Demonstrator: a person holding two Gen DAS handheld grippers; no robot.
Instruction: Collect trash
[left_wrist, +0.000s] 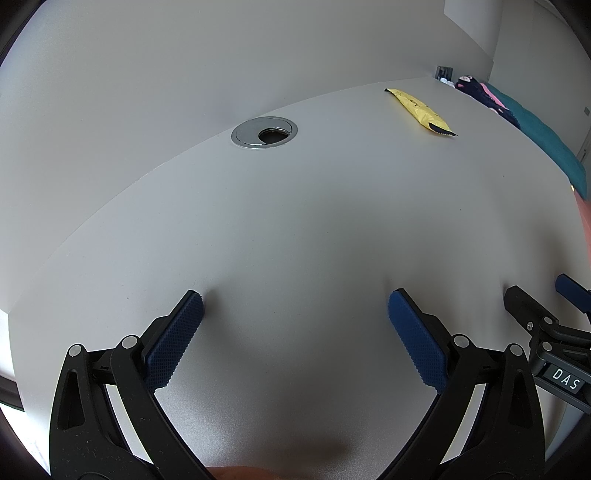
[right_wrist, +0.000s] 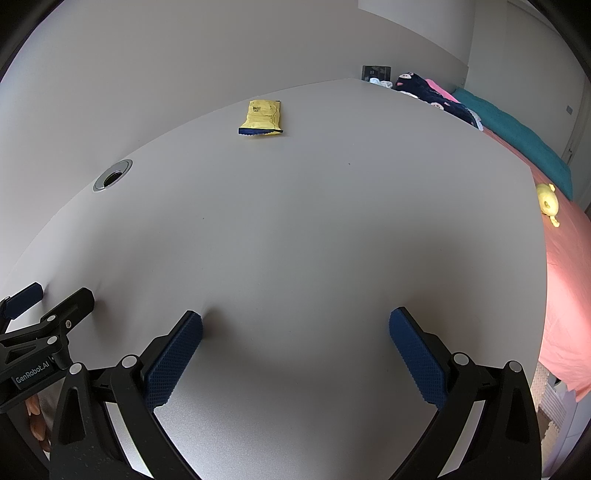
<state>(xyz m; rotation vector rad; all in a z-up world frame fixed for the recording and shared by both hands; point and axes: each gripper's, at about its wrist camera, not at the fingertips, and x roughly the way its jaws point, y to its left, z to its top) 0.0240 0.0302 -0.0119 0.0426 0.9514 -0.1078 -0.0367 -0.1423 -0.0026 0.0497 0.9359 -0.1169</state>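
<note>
Both grippers' fingers (left_wrist: 417, 336) spread, yellow wrapper (right_wrist: 262, 118) far.

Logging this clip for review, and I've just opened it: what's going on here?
A person holds two grippers low over a grey desk, side by side. The left gripper and the right gripper are both open and hold nothing. The only trash in sight is a yellow wrapper lying flat near the desk's far edge, to the right of a metal cable grommet. Nothing has been picked up yet; neither gripper is near the wrapper.
</note>
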